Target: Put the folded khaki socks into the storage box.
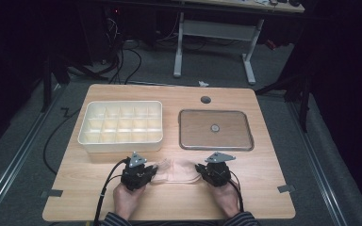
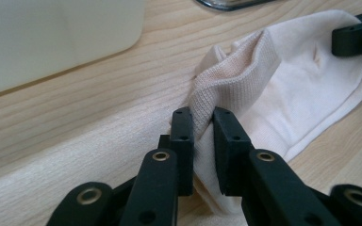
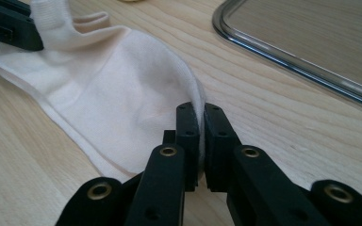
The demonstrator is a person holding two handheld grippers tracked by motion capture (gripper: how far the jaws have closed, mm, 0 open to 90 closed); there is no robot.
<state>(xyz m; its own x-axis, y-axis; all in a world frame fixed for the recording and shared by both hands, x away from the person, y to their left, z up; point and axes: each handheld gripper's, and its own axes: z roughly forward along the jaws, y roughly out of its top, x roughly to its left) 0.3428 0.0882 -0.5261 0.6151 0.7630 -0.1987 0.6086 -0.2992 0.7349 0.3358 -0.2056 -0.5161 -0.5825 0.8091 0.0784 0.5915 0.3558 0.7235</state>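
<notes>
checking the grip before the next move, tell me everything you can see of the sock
The sock is pale cream, thin knit cloth with a ribbed cuff, short like an ankle sock. It lies mostly flat on the wooden table, near its front edge, stretched between the two grippers. The left gripper pinches the bunched ribbed cuff; the right gripper pinches the smooth edge at the other end. The cloth is slightly wrinkled near the cuff. It touches neither the white compartment box nor the metal tray.
</notes>
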